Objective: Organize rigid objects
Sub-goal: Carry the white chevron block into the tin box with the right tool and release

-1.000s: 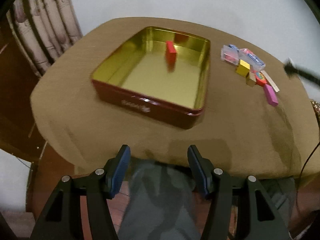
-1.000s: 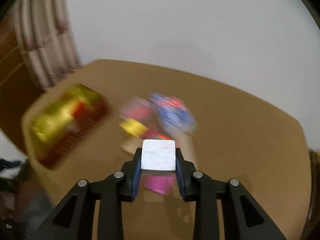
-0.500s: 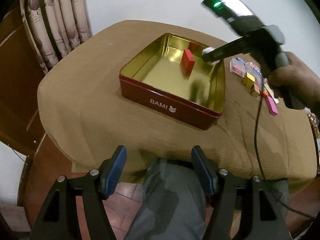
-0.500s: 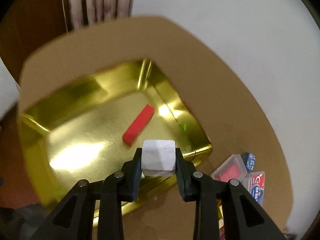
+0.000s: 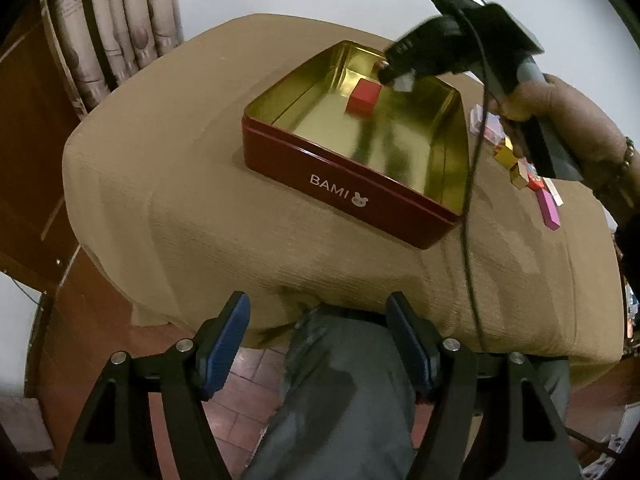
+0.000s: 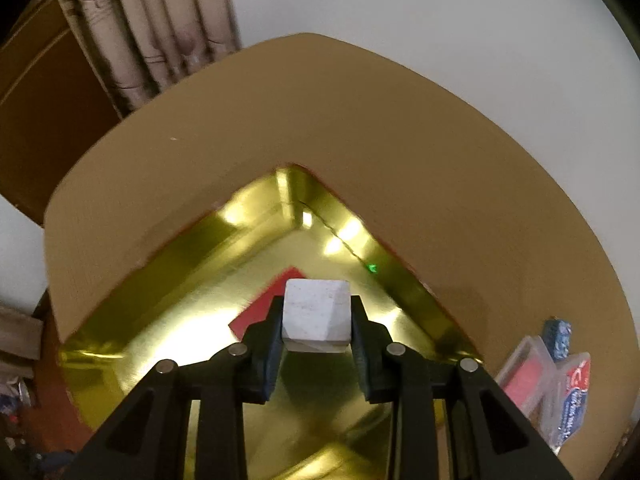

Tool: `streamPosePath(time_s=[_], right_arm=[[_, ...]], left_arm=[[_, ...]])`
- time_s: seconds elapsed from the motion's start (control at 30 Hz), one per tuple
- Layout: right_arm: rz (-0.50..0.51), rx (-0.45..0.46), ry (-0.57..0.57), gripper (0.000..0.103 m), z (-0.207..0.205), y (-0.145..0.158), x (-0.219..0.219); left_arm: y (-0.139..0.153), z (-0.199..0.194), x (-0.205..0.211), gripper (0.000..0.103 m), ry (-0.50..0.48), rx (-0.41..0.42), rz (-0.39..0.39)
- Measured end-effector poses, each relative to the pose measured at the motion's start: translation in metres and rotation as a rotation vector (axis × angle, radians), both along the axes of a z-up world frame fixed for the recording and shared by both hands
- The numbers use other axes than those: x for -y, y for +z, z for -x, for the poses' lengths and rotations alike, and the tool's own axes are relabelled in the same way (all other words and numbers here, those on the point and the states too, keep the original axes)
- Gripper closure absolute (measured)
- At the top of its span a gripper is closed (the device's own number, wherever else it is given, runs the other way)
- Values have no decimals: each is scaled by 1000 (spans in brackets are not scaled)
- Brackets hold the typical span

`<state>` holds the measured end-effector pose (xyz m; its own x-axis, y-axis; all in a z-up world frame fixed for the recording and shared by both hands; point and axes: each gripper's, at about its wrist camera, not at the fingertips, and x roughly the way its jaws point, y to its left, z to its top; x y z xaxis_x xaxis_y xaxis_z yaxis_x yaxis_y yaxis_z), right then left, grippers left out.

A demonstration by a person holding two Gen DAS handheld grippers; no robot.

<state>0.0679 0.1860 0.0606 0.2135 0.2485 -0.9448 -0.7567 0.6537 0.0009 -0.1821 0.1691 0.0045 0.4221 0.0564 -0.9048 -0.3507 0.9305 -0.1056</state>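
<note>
Cloth-covered table (image 5: 200, 184) — one tin (image 5: 348, 190), one red block (image 5: 362, 98); right gripper (image 6: 316, 320) clamps white block (image 6: 316, 312), left gripper (image 5: 318, 340) just opening, empty.

Left gripper (image 5: 318, 344): pointing steeply down, jaws apart and just widened, nothing between them.
Right gripper (image 6: 316, 320): pointing steeply down, clamped on a white block (image 6: 316, 316).
Right hand (image 5: 560, 120): wrapped around the handle.

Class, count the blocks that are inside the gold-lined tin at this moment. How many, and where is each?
2. A red block lies on the tin's floor near the far corner; a white block is held above it in the right gripper's jaws.
</note>
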Motion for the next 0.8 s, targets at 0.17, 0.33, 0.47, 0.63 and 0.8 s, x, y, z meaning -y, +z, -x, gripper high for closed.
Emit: streamPosePath(time_s=[0.17,0.33,0.47,0.63,0.8], right_arm=[[48,8,-8,73,6,-13,21],[75,-79,-10,73,15,-27,11],[50,-102,-14,73,10,-39,-9],[38,-58,-61,73,-8,-40,-31],[-59,-67,-112,67,-14,-31,-29]], left_arm=[[-5,-2,0,34,2,-21,15],[-8,-5,-1,34,5,-35,16],[-9,-6,-2,34,13,-40,16],[-13,-8,-3,34,11,-58,19],[-8,-9,0,33,8,-28,-1]])
